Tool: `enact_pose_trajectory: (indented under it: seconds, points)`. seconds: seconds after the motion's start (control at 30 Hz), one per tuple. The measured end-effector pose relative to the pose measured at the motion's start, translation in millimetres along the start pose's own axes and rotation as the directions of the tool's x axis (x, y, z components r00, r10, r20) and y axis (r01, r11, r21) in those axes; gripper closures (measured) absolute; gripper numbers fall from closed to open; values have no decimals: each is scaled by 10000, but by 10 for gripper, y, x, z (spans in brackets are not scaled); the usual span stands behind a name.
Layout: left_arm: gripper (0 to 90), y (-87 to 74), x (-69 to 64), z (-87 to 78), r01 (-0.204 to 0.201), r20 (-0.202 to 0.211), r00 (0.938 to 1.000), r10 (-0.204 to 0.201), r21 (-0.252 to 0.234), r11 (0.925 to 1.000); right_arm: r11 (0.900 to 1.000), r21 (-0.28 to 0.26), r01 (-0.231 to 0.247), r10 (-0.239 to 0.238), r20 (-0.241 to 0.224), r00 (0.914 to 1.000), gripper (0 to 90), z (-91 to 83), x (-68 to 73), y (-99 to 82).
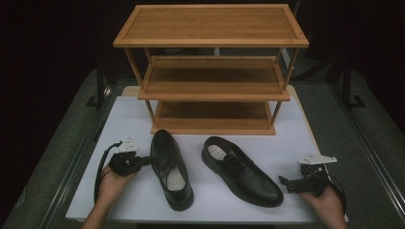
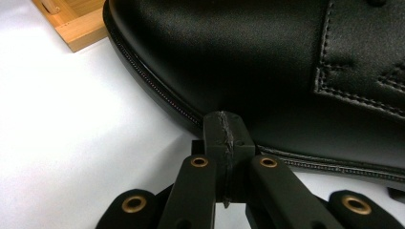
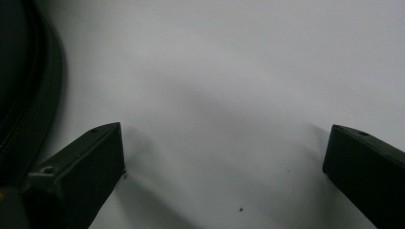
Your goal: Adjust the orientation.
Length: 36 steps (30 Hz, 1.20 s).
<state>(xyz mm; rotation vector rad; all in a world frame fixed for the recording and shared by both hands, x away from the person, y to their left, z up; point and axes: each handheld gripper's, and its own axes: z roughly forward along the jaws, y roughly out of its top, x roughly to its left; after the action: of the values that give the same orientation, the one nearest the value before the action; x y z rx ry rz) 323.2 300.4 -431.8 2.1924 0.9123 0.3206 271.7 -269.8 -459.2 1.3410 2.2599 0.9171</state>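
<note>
Two black leather lace-up shoes lie on the white table (image 1: pixel 119 124). The left shoe (image 1: pixel 169 167) points its toe at the rack, while the right shoe (image 1: pixel 241 171) has its toe turned toward the near right. My left gripper (image 1: pixel 144 161) is shut with nothing in it, its joined tips (image 2: pixel 224 128) right at the left shoe's side (image 2: pixel 267 62) near the sole edge. My right gripper (image 1: pixel 285 184) stands open just right of the right shoe's toe. In the right gripper view its jaws (image 3: pixel 224 148) spread wide over bare table, with the shoe's edge (image 3: pixel 19 95) at the left.
A three-tier wooden shoe rack (image 1: pixel 212 71) stands at the back of the table, its shelves bare; its bottom corner (image 2: pixel 71 26) shows in the left gripper view. Dark grey floor surrounds the table (image 3: pixel 229 71).
</note>
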Motion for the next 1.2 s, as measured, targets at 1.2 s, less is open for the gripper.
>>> enact_pose_trajectory:
  seconds: [1.2]
  points:
    - [900,331,23,376,-216,49,9998,217,-165,9996,10000,-19,18,-18,-8,10000,0,3,-3,1]
